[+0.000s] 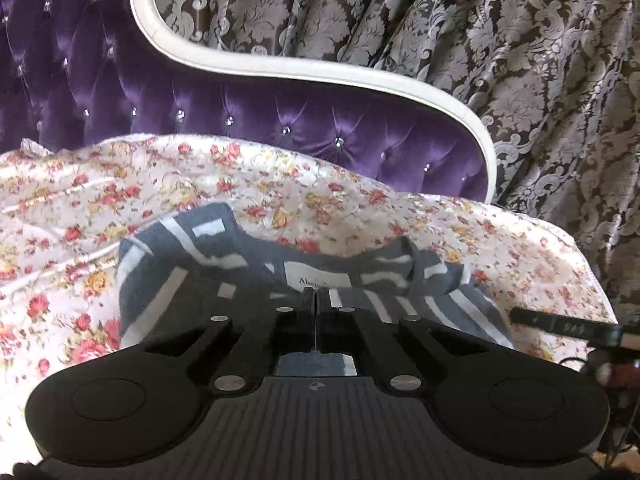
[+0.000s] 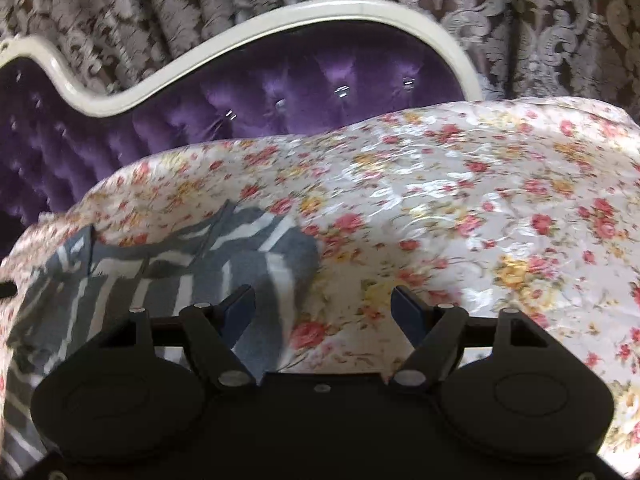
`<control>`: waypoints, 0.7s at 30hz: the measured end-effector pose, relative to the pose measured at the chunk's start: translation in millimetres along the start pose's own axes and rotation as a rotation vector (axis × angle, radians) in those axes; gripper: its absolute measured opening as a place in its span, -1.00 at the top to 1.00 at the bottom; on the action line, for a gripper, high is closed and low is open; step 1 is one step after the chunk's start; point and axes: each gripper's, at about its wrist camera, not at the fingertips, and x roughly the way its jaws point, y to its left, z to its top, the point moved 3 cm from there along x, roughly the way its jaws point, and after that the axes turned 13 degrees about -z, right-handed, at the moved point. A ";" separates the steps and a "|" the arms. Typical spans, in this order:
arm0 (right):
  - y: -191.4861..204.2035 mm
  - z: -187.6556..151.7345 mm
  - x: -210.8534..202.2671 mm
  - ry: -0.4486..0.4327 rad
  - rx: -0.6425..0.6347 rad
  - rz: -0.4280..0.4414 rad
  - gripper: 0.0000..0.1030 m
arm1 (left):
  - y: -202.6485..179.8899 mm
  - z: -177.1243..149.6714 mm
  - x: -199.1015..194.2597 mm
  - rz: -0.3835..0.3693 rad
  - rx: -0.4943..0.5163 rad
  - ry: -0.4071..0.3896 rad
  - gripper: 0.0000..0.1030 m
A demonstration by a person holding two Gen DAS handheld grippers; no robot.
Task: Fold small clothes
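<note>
On the floral bedspread point(image 1: 360, 208), near its front edge: a grey-and-white striped garment point(image 1: 168, 280), rumpled, label facing up. Pinched at the neckline just beside that label by the left hand-held gripper point(image 1: 316, 300), jaws fully together on the cloth. Just right of the garment, the right hand-held gripper point(image 2: 324, 300), jaws wide, nothing between them, left finger over a striped edge. Behind, a purple tufted headboard point(image 1: 280, 120) with white trim; beyond, patterned curtains point(image 1: 520, 60).
</note>
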 end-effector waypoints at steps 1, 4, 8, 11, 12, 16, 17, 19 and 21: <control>4.9 -1.5 1.0 0.002 -0.023 0.001 -0.51 | -0.8 0.8 0.6 0.009 0.008 0.006 1.00; 14.9 -10.0 9.3 0.030 -0.130 -0.048 -0.51 | 0.5 -2.8 5.8 0.059 0.047 0.041 1.00; 5.4 -16.1 17.2 0.057 -0.191 -0.153 -0.66 | 8.0 -12.0 14.6 0.095 0.049 0.083 0.97; -3.3 -15.0 14.7 0.060 -0.185 -0.170 -0.66 | 14.5 -18.5 20.3 0.110 0.031 0.101 0.97; -6.2 -13.7 13.3 0.055 -0.164 -0.166 -0.66 | 16.7 -21.1 22.9 0.115 0.029 0.109 0.97; -7.9 1.3 0.7 -0.056 -0.038 -0.094 -0.68 | 24.8 -32.3 30.9 0.136 0.022 0.145 0.90; -4.6 1.8 1.2 -0.063 -0.034 -0.080 -0.69 | 25.4 -34.4 31.6 0.136 0.020 0.144 0.89; 5.6 -1.1 9.3 -0.036 -0.062 -0.061 -0.71 | 27.1 -36.4 32.5 0.142 0.016 0.137 0.83; 14.0 -7.6 21.1 0.013 -0.120 -0.077 -0.71 | 27.8 -36.5 32.3 0.145 0.014 0.135 0.81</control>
